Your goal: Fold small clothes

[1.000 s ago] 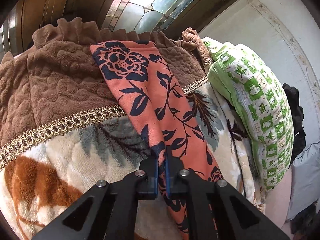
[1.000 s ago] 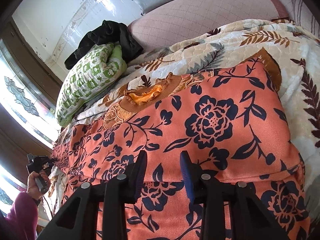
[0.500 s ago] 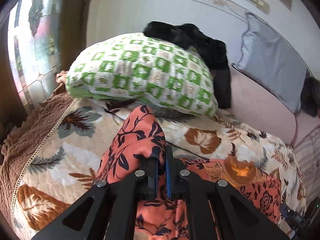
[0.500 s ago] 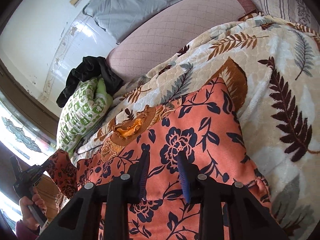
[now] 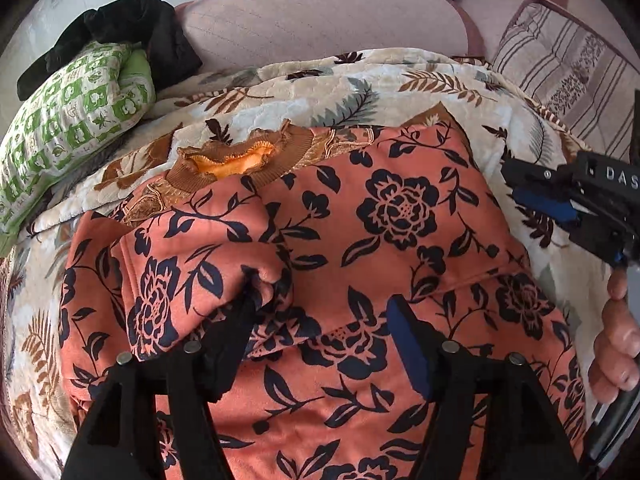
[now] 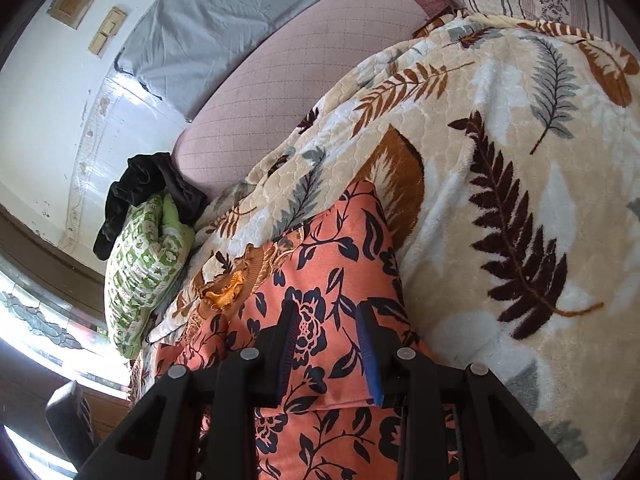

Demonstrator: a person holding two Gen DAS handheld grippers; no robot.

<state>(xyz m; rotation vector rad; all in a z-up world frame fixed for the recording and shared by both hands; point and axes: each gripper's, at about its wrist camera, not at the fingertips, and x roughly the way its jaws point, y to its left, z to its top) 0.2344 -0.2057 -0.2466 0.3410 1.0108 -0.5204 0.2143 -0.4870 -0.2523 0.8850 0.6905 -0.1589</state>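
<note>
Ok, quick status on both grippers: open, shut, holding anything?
Left gripper: open, jaws wide apart, folded sleeve lying against one finger, not clamped.
Right gripper: open, empty, over the floral top.

Open room lies to the right of the orange floral garment [image 5: 400,220], where the leaf-print blanket [image 6: 520,160] spreads bare toward the striped cushion [image 5: 568,68]. Behind the garment's brown collar [image 5: 240,156] a band of bare blanket runs up to the pink quilted mattress [image 5: 320,20], also uncovered. On the left the way is narrower: the green patterned pillow [image 5: 72,100] lies on the blanket edge with a black garment [image 5: 132,20] heaped against it. The grey pillow [image 6: 224,28] leans on the wall at the far end. In the left wrist view, the right hand-held gripper [image 5: 560,200] hangs just past the garment's right edge, taking up that side.
</note>
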